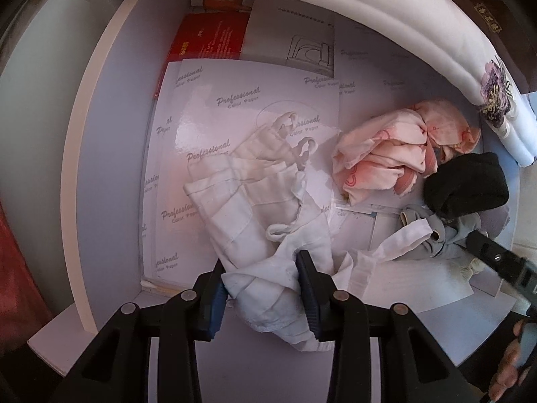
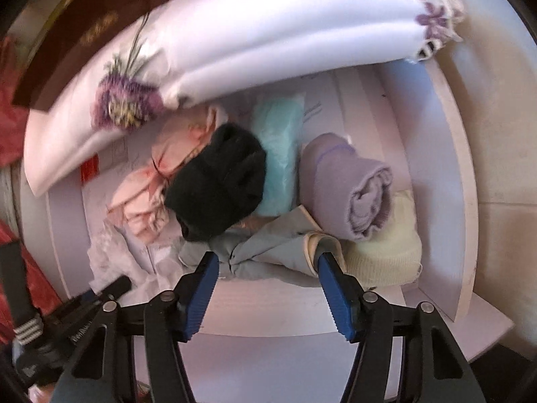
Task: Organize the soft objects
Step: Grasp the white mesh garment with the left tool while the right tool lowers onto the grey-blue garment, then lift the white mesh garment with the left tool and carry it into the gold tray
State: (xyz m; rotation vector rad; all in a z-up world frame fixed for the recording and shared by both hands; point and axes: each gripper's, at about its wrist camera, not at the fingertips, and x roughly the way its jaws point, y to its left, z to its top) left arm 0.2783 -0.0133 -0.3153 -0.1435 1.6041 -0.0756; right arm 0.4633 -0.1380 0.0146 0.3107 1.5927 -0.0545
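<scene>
Left claw (image 1: 263,288): we pinch the crumpled white cotton garment (image 1: 265,221), which trails to 12 o'clock.
Right claw (image 2: 266,268): spread astride the grey fabric bundle (image 2: 268,252), not clamped.

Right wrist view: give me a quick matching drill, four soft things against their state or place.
Things:
1. lilac towel
2. black cloth
3. grey cloth
4. white cloth

States:
A. bunched, overlapping the pink cloth
B. clamped in the left gripper
C. rolled up, resting on the cream cloth
D. between the pads of the right gripper, not yet squeezed

Pairs: 1-C, 2-A, 3-D, 4-B
</scene>
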